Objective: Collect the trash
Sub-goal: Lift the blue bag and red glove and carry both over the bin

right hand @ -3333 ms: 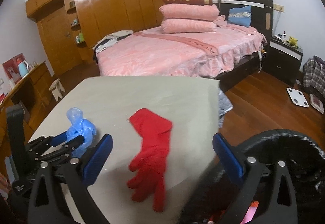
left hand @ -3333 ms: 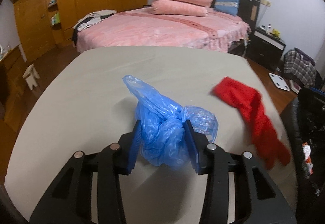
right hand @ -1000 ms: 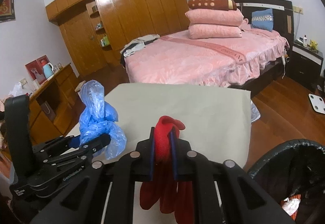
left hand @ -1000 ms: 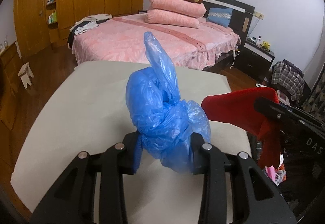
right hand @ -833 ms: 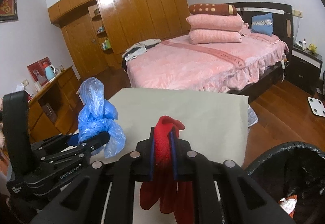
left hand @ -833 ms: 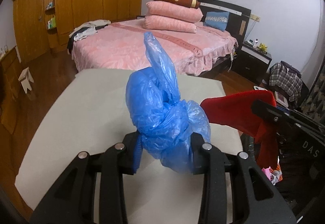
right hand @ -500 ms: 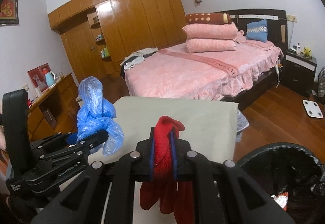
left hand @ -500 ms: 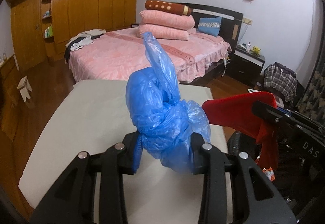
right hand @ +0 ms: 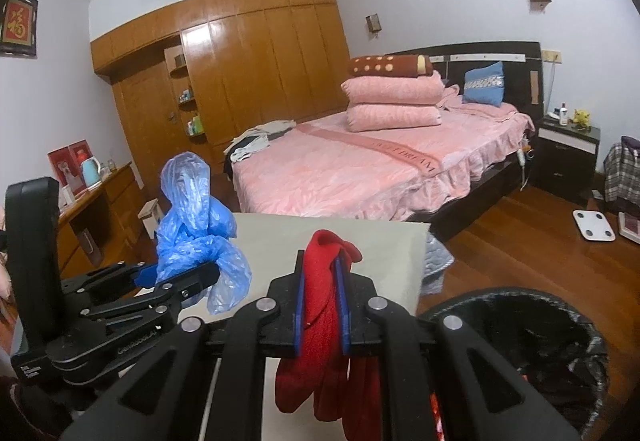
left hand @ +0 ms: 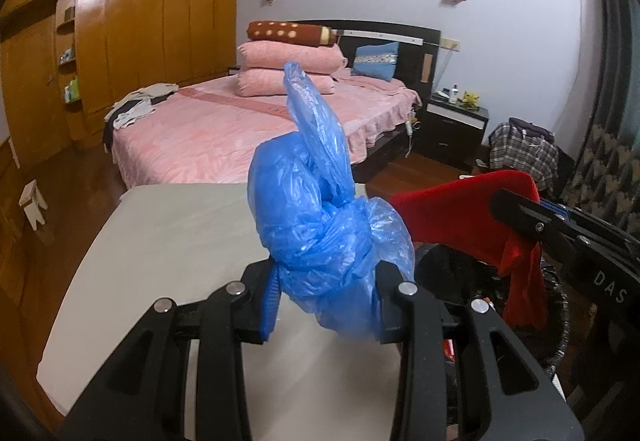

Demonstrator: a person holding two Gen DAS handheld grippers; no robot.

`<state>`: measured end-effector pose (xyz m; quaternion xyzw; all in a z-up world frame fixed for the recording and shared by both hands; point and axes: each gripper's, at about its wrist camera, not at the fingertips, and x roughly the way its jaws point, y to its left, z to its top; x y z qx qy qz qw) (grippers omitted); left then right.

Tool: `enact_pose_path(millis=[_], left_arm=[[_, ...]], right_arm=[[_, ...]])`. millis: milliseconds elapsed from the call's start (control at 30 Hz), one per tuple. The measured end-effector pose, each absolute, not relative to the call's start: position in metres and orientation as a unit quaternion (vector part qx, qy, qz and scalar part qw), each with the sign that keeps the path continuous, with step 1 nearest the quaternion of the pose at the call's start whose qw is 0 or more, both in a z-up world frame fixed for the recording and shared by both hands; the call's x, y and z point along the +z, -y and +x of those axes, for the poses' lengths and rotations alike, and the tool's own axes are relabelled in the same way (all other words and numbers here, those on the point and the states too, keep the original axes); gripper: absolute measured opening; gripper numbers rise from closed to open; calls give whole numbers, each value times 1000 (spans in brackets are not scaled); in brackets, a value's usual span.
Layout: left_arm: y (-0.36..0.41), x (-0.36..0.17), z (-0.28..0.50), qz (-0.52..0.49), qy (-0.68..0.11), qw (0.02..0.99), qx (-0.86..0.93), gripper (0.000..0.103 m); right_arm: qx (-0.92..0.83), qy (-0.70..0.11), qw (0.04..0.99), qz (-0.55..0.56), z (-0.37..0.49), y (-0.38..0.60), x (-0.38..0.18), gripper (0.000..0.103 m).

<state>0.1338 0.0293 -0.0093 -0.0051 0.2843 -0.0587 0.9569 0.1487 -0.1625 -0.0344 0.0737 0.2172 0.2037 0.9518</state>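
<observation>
Left wrist view: left gripper (left hand: 326, 301) clamped on a crumpled blue plastic bag (left hand: 320, 225), jaws pressed into the lower bulk, loose tail pointing up toward 12 o'clock. Held clear above the grey table (left hand: 172, 237). At 3 o'clock, a red glove (left hand: 476, 217) hanging from the other tool; beneath it, at 4 o'clock, the dark bin (left hand: 560, 325), partly hidden. Bag likely feather-light, soft and slippery; best pinched through the knotted bulk, not the thin tail.

Right wrist view: right gripper (right hand: 322, 305) nearly closed, pads squeezing the red glove (right hand: 320, 321) near the cuff, fingers drooping down toward 6 o'clock. Black-lined trash bin (right hand: 532, 345) at 4 o'clock, close beside. Blue bag (right hand: 196, 221) at 9 o'clock in the left gripper (right hand: 176, 277). Glove limp and light, unlikely to slip; should drop free once the jaws part over the bin.
</observation>
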Motion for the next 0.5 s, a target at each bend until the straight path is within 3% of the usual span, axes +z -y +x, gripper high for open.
enact_pose_path(millis=[500], left_arm=[[23,-11,122,18,-276,954,-115,34]], right_arm=[[147,-203,964,85,119,223,-32,13]])
